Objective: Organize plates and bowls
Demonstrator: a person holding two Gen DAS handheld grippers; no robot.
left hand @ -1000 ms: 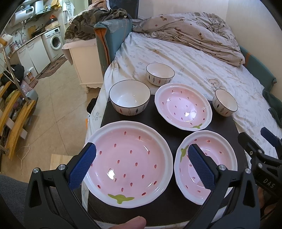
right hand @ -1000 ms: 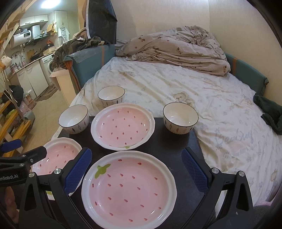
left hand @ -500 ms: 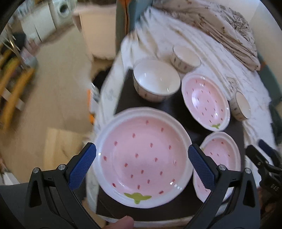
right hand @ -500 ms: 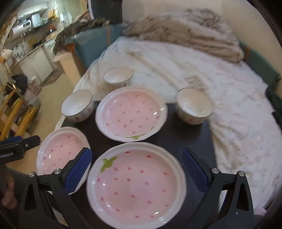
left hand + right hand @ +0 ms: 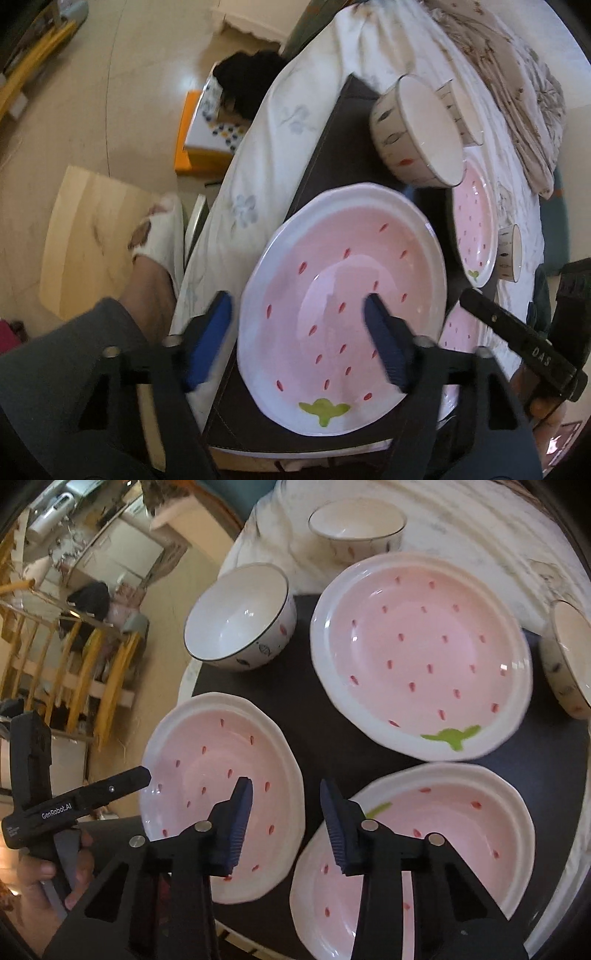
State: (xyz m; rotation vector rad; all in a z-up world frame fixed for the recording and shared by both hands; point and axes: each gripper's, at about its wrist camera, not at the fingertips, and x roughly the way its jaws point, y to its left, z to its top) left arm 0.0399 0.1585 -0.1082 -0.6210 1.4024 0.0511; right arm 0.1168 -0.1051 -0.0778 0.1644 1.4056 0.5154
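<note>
A pink strawberry plate (image 5: 343,295) lies at the near left of a black mat (image 5: 332,147). My left gripper (image 5: 297,339) hangs over its left rim with the jaws closing; one pad is outside the rim, the other over the bowl of the plate, and neither touches. My right gripper (image 5: 288,821) is also closing. It hovers over the gap between that plate (image 5: 221,794) and the near right plate (image 5: 424,849), pressing on nothing. A third plate (image 5: 417,653) and three white bowls (image 5: 240,627) (image 5: 354,528) (image 5: 569,657) sit further back.
The mat lies on a bed with a white sheet (image 5: 266,129) and a rumpled duvet (image 5: 517,74). On the floor to the left are an orange box (image 5: 192,140), a wooden board (image 5: 85,229) and a person's slippered foot (image 5: 159,229). A yellow wooden rack (image 5: 74,664) stands beyond.
Both grippers have tipped downward and dropped toward the near plates. Their jaws have narrowed from wide open, and the left view has rolled.
</note>
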